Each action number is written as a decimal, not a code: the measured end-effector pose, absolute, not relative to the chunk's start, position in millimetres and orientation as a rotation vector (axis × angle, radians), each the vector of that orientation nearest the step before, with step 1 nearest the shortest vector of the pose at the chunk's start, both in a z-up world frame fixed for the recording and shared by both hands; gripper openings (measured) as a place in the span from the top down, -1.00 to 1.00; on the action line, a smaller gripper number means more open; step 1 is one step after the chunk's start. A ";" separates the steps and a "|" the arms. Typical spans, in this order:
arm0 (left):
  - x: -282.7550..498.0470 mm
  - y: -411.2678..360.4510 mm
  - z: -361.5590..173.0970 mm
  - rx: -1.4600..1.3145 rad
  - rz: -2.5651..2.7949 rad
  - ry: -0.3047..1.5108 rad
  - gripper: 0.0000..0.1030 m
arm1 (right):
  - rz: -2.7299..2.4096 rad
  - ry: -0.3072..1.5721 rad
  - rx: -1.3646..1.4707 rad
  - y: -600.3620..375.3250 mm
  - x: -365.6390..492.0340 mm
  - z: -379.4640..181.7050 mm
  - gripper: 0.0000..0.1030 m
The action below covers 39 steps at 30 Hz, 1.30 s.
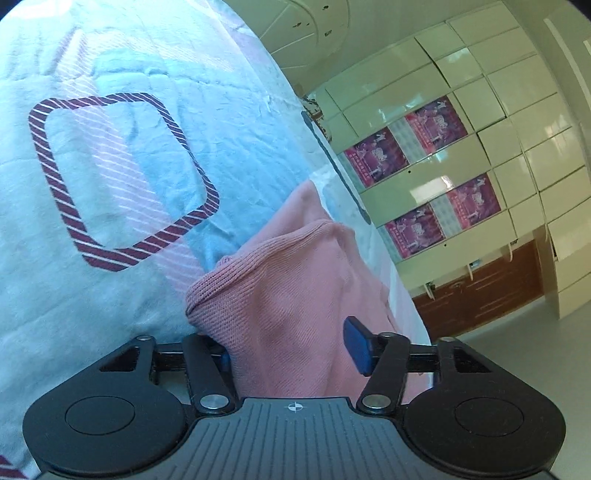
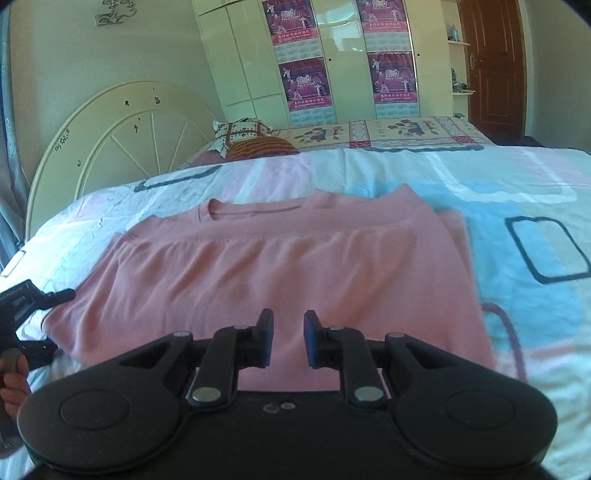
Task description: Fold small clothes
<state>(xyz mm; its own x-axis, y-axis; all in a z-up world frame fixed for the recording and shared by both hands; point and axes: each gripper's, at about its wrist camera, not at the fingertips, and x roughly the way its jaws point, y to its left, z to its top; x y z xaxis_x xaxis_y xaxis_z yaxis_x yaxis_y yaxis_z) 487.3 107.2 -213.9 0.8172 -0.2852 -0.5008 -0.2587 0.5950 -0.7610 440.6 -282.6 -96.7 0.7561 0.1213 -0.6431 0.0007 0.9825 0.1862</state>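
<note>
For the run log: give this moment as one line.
stage: folding | left claw: around pink top edge, grip unclear | right claw: over top, narrow gap | surface: bedspread

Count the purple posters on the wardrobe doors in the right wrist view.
4: upper left poster, lower left poster, upper right poster, lower right poster. The frame cuts the upper two; others may be out of view.

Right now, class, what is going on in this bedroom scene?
A person is folding a pink top on a bed's patterned bedspread with a handheld gripper in each hand. The left gripper has a bunched edge of the top between its fingers, though whether the pads pinch it is unclear. The right gripper hangs over the near part, jaws slightly apart with no cloth between them. The top lies partly folded, collar towards the headboard.
</note>
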 end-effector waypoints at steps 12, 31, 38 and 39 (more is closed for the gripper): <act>513.7 110.3 -218.8 -0.990 -0.006 0.607 0.25 | 0.134 0.766 0.163 -217.1 510.0 -114.1 0.91; 537.3 110.3 -219.5 -0.923 0.002 0.655 0.82 | 0.137 0.856 0.134 -221.4 526.4 -138.9 1.00; 536.0 103.0 -206.0 -0.883 0.027 0.646 0.83 | 0.182 0.847 0.173 -231.3 527.9 -140.9 1.00; 535.4 101.9 -203.0 -0.877 0.028 0.641 0.83 | 0.189 0.847 0.179 -233.6 527.6 -141.1 1.00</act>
